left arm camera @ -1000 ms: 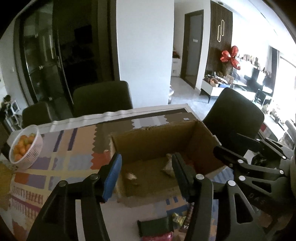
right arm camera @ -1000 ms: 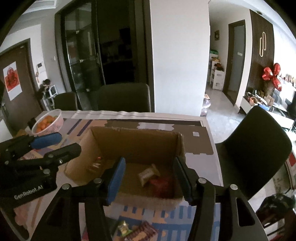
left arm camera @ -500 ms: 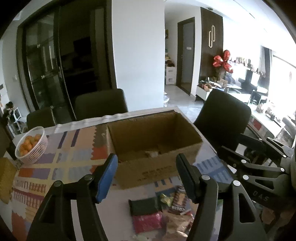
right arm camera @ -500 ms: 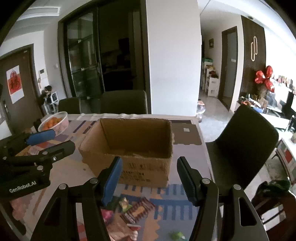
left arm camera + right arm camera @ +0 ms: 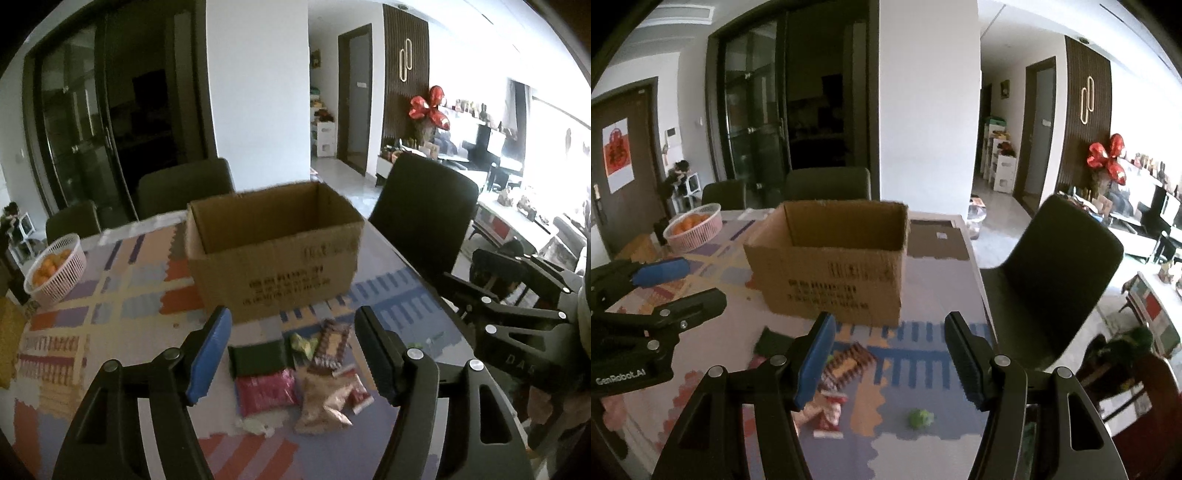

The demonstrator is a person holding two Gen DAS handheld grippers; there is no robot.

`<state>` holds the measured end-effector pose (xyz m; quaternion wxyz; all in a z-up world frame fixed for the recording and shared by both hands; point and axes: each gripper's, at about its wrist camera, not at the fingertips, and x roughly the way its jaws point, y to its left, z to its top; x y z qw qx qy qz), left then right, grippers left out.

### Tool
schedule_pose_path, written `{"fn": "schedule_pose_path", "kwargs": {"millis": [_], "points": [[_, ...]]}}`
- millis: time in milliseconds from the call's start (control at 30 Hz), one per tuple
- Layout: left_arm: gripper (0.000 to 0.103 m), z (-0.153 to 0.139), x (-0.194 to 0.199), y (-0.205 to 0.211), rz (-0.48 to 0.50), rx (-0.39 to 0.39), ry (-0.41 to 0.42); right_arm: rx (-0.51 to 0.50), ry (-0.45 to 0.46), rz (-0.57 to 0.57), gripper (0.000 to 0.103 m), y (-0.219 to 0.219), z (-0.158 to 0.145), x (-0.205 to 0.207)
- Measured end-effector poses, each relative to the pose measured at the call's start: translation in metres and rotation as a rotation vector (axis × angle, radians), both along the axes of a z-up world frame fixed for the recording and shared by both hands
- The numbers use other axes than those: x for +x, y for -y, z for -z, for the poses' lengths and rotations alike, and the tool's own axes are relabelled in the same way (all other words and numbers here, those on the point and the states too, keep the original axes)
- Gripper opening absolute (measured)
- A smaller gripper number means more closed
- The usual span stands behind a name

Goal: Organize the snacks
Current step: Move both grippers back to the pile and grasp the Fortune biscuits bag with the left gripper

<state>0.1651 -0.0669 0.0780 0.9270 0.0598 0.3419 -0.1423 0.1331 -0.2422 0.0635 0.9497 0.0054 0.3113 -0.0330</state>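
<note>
One cardboard box [image 5: 275, 254] stands mid-worktop [image 5: 110, 295]: light, stiff, best gripped by a wall rim. One basket [image 5: 55, 271] of oranges sits far left. Just before the box lie perhaps seven snack packets [image 5: 295, 373], though blur hides the edges: light, crinkly, slippery, best pinched at a seam. The left hand-held gripper [image 5: 293, 356] is opening, empty; the right hand-held gripper [image 5: 888, 360] stands spread, empty.
</note>
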Motion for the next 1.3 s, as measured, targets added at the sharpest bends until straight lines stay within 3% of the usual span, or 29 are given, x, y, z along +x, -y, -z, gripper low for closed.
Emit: {"fn": "schedule_pose_path", "kwargs": {"millis": [500,667,1300], "points": [[0.069,0.061,-0.019,0.006,0.035,0.022,-0.167,0.038,-0.14,0.048,0.062,0.007,0.056,-0.037],[0.069,0.085,-0.018,0.008,0.035,0.042,-0.219,0.054,-0.204,0.064,0.062,0.011,0.079,-0.036],[0.066,0.144,0.027,0.012,0.054,-0.035,-0.41,0.061,-0.325,0.108,0.062,0.03,0.138,-0.003]]}}
